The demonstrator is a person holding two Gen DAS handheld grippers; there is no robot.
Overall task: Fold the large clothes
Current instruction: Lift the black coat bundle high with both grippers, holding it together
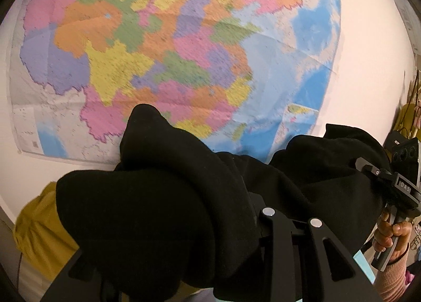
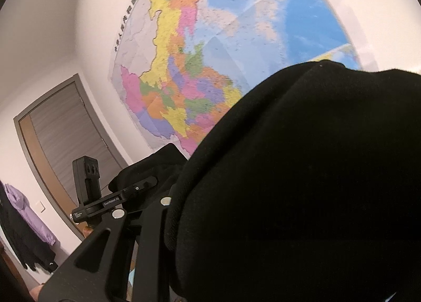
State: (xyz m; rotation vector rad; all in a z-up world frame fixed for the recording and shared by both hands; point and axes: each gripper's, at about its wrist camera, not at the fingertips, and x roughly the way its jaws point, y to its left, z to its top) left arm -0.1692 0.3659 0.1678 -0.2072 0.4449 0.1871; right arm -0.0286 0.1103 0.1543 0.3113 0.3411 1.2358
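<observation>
Black, matte fleecy garment (image 1: 163,210) bunches in thick rounded folds over both grippers – left gripper (image 1: 263,204) and right gripper (image 2: 168,196) each clamp it; crinkled map (image 1: 168,46) at twelve o'clock.

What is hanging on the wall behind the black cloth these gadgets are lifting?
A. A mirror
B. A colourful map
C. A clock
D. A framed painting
B. A large colourful map with creases from folding covers the white wall behind the black garment, which drapes over the left hand-held gripper.
</observation>
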